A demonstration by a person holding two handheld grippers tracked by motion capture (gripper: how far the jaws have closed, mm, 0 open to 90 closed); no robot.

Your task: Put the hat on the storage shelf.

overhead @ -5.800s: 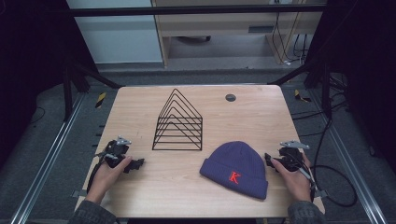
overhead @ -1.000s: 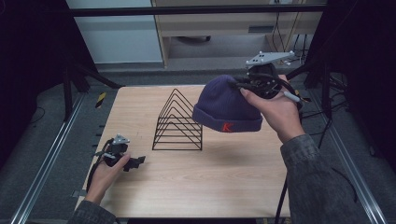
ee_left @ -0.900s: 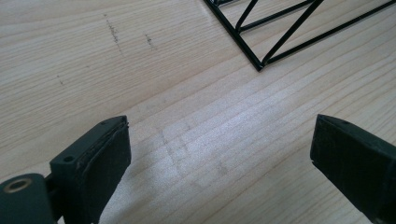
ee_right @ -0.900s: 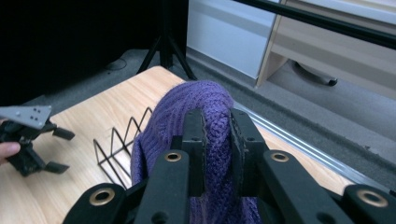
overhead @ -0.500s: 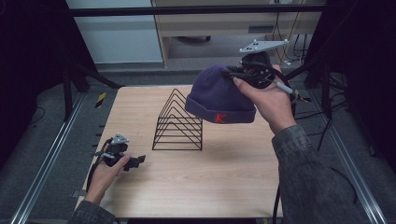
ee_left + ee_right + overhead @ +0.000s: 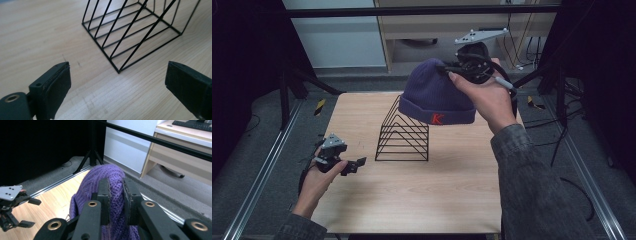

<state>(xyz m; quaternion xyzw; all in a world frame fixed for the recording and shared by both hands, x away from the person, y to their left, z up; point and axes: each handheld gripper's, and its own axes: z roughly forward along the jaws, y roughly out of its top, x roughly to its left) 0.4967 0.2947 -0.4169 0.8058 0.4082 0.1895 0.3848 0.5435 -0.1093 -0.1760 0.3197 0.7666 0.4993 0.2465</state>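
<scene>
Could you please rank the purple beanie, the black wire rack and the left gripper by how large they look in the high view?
1. purple beanie, though it is held up nearer the camera.
2. black wire rack, not much smaller.
3. left gripper, clearly smallest.

The one thing I can read is a single red letter "K" on the turned-up cuff of the purple knit beanie (image 6: pixel 439 95), slightly right of centre in the upper half of the high view. I find no other lettering, number or sign legible: none on the wire rack, none on the table, none on the furniture behind.
</scene>
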